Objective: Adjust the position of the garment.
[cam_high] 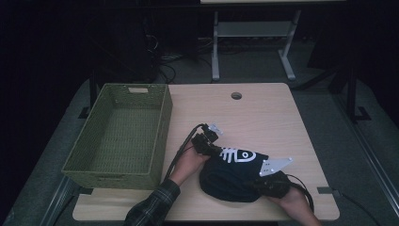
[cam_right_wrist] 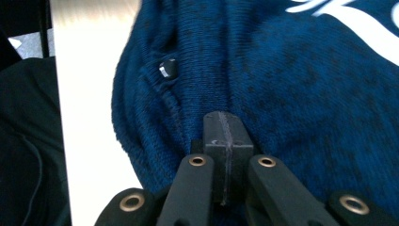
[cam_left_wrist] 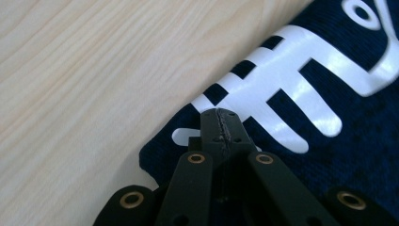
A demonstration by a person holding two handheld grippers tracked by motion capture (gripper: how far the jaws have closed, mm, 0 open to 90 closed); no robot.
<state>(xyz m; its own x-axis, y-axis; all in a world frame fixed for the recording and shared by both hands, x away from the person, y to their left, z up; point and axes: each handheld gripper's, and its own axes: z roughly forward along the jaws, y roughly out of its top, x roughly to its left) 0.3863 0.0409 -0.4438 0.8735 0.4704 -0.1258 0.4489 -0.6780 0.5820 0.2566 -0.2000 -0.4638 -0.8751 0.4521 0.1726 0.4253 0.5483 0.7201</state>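
Note:
A dark blue knitted garment point(cam_high: 230, 179) with a white fish-bone print point(cam_high: 237, 155) lies bunched near the table's front edge. My left gripper point(cam_high: 212, 149) sits at the garment's upper left edge, jaws shut, tips resting on the cloth by the print point(cam_left_wrist: 282, 70). In the left gripper view its tips point(cam_left_wrist: 220, 115) are pressed together over the garment point(cam_left_wrist: 357, 155). My right gripper point(cam_high: 264, 183) lies on the garment's lower right side, also shut. In the right gripper view its tips point(cam_right_wrist: 222, 117) rest on the blue knit point(cam_right_wrist: 291, 84) near a dark button point(cam_right_wrist: 168, 68). Whether either pinches cloth is hidden.
A green woven basket point(cam_high: 162, 132) stands empty on the left side of the wooden table point(cam_high: 268, 117). A round cable hole point(cam_high: 236, 95) sits near the far edge. Beyond the table are a desk's white legs point(cam_high: 215, 52) and loose cables on the floor.

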